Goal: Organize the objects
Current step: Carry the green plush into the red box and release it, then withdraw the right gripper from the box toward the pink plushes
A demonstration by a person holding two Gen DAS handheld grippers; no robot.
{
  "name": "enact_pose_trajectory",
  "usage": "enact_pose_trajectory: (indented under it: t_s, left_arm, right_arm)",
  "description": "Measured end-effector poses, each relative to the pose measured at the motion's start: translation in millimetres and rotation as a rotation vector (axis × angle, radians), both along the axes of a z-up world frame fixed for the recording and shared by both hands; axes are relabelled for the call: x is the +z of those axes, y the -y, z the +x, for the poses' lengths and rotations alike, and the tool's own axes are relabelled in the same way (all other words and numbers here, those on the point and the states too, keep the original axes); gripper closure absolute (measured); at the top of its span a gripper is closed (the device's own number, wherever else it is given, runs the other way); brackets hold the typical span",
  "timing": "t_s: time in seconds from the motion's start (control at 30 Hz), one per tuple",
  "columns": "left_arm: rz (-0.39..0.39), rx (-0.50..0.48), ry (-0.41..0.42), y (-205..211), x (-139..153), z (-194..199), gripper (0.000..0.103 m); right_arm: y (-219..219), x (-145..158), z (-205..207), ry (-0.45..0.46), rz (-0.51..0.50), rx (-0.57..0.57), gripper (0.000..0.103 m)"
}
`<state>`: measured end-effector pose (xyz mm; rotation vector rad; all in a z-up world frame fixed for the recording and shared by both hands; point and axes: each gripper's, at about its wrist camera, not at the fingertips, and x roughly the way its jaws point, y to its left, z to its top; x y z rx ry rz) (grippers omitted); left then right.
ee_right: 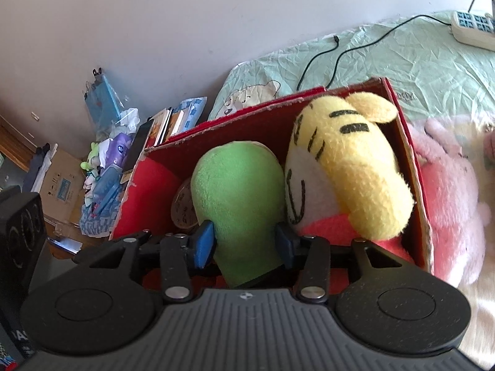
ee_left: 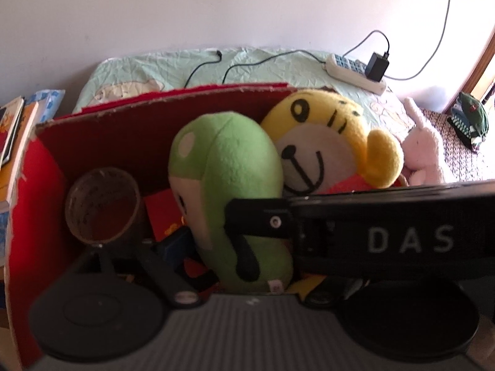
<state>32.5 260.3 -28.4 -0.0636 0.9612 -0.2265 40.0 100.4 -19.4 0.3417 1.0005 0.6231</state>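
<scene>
At frame centre, the right gripper (ee_right: pixel 244 242) is clamping the green plush toy (ee_right: pixel 238 198), lowering it into the red cardboard box (ee_right: pixel 414 167); release comes next. The left gripper's (ee_left: pixel 173 247) spread I cannot tell.

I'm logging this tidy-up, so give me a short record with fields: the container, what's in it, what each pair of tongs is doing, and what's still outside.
container: red cardboard box on the bed
inside: green plush toy, yellow striped tiger plush, round clock
right tongs: blue pads against both sides of the green plush toy, inside the box
left tongs: low in the box near the clock, state unclear
outside: pink plush rabbit, white power strip
</scene>
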Motion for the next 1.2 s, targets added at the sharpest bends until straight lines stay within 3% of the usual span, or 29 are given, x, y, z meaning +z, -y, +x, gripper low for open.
enact_pose_trajectory:
  t_s: [0.1, 0.37, 0.87, 1.2]
  left_arm:
    - [0.026, -0.004, -0.01, -1, 0, -2, 0.009]
    - [0.068, 0.002, -0.018, -3, -3, -2, 0.009]
    - [0.138, -0.026, -0.017, 4, -4, -1, 0.008]
    - [0.146, -0.021, -0.036, 6, -4, 2, 0.007]
  right_arm:
    - [1, -1, -1, -0.001, 0.01, -0.011, 0.056]
    - [0, -7, -3, 0.039, 0.026, -0.049, 0.055]
    - [19, -12, -14, 0.022, 0.108, -0.074, 0.055]
    - [30, -11, -17, 0.006, 0.158, -0.107, 0.059]
